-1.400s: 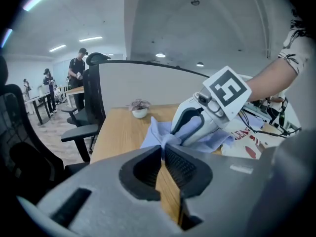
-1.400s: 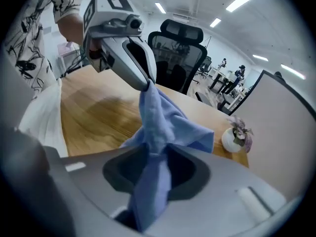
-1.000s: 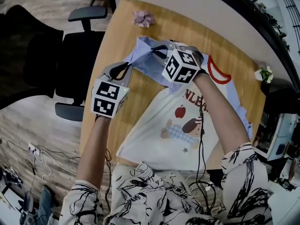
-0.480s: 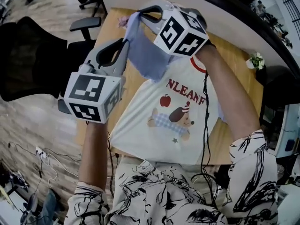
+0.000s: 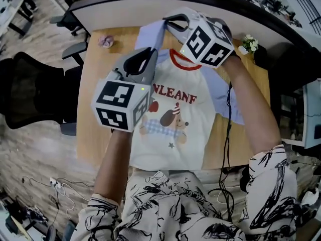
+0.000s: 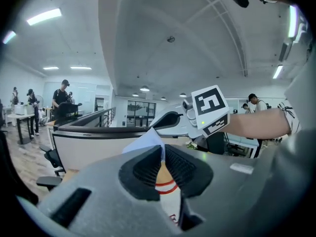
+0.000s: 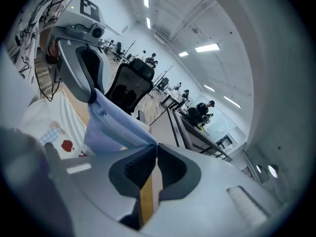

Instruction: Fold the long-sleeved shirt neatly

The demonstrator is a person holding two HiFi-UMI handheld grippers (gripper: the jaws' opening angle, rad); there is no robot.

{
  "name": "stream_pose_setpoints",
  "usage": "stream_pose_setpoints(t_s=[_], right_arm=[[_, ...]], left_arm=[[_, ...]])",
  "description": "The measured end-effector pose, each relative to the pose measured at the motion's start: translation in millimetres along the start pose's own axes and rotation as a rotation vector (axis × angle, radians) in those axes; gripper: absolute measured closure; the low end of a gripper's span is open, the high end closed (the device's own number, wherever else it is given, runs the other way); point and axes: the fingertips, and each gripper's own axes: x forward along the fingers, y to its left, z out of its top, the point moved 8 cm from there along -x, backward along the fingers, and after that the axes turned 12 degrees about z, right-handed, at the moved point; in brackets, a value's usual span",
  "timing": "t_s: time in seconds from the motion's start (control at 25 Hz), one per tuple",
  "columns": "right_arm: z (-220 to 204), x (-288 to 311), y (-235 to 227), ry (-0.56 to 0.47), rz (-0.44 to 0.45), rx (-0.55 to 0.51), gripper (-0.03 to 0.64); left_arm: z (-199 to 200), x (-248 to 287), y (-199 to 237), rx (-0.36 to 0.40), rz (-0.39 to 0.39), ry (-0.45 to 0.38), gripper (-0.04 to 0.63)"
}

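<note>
Left gripper (image 5: 150, 56): jaws pinched shut on edge of pale blue sleeve (image 5: 153, 34), raised, upper centre of frame. Shirt (image 5: 175, 134): body flat, print up, on table (image 5: 93, 109), mid-frame. Right gripper (image 5: 168, 21): clamped shut on same sleeve. Other sleeve (image 5: 225, 97): spread flat at right. Judged early: first sleeve fold in hand; second sleeve and body folds outstanding.

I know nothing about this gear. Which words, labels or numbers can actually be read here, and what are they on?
"NLEANF": red print across the chest of the long-sleeved shirt; the left gripper covers its left end.
Marker cubes on the left gripper and the right gripper: black-and-white square patterns only, no letters or numbers.
Nothing else is readable.
</note>
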Motion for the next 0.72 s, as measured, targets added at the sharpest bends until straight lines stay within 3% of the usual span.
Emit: stream_pose_setpoints(t_s=[0.36, 0.72], right_arm=[[-158, -70, 86, 0.142, 0.078, 0.188, 0.594], [-288, -71, 182, 0.222, 0.15, 0.356, 0.592]], left_arm=[[-72, 62, -139, -0.032, -0.191, 0.165, 0.561], [-172, 119, -224, -0.033, -0.27, 0.353, 0.557]])
